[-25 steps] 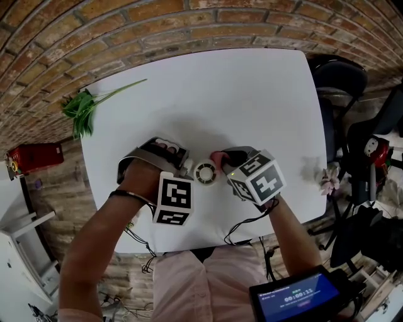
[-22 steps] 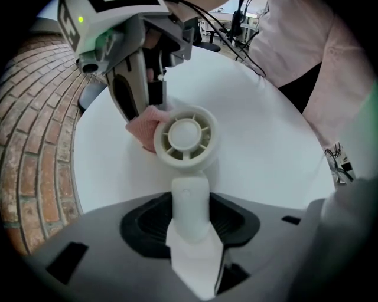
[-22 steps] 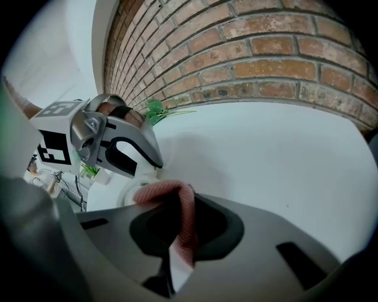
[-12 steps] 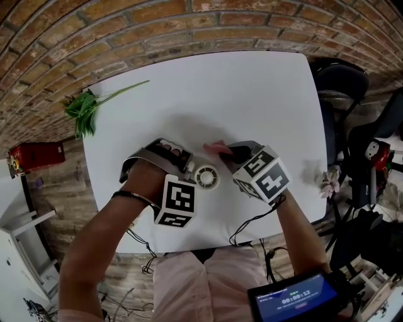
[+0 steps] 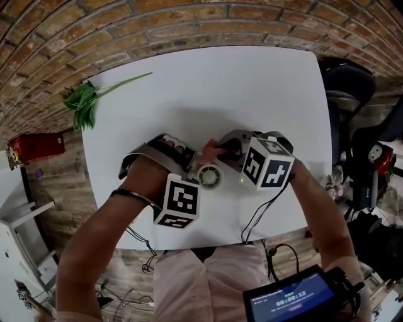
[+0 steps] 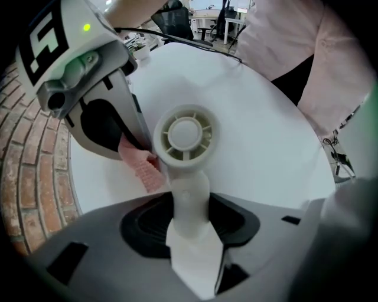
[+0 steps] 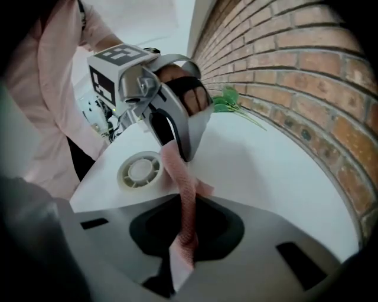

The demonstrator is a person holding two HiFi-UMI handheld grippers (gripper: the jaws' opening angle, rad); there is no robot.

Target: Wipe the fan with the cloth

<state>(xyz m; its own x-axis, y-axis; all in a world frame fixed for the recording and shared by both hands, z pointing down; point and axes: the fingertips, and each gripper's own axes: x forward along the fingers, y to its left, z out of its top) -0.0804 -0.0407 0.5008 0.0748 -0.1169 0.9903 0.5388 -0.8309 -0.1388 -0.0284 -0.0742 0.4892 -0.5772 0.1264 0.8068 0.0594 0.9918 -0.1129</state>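
A small white hand fan (image 5: 209,176) stands on the white table (image 5: 252,94), its round ribbed head (image 6: 185,134) facing up. My left gripper (image 6: 190,236) points straight down and is shut on the fan's handle (image 6: 190,200). The pink cloth (image 5: 211,149) hangs as a narrow strip (image 7: 183,200) from my right gripper (image 7: 180,259), which is shut on it. The cloth's free end (image 6: 142,168) lies against the left side of the fan head in the left gripper view. In the right gripper view the fan head (image 7: 140,170) sits just left of the cloth.
A green plant sprig (image 5: 88,104) lies at the table's far left corner, also in the right gripper view (image 7: 227,100). A brick wall (image 5: 189,19) runs behind the table. Dark chairs (image 5: 343,75) and gear stand to the right. A red box (image 5: 34,148) sits on the floor at left.
My right gripper has rolled over and shifted up and right of the fan, bringing the pink cloth round to the fan's far side. The left gripper and fan have stayed put.
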